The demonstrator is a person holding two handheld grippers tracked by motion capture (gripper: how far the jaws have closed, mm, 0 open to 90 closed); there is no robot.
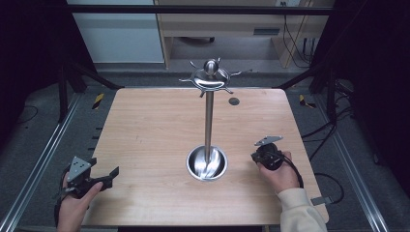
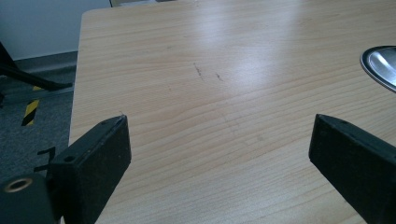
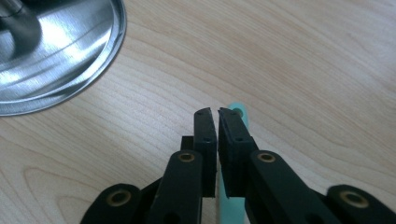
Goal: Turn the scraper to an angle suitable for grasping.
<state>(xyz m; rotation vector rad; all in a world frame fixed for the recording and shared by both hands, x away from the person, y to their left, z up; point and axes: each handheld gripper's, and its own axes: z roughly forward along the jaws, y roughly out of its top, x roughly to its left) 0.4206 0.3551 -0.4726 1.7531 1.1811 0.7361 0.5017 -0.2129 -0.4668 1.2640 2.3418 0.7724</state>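
Note:
My right gripper [image 3: 217, 112] points down at the table just right of the steel stand's round base [image 3: 70, 60], and its jaws are shut together. A thin mint-green strip [image 3: 239, 110] with a hole at its tip lies under the right jaw and pokes out past it; I cannot tell whether it is pinched. From above, the right gripper [image 1: 255, 155] sits in a hand right of the base [image 1: 207, 164]. My left gripper [image 2: 219, 140] is open over bare wood, also seen at the table's front left [image 1: 112, 177].
The steel stand's pole [image 1: 209, 121] rises from mid-table to a hooked top disc [image 1: 211, 77]. A small dark round spot [image 1: 234, 101] marks the far side of the wooden table [image 1: 145, 125]. The table's left edge [image 2: 77, 93] drops to grey floor.

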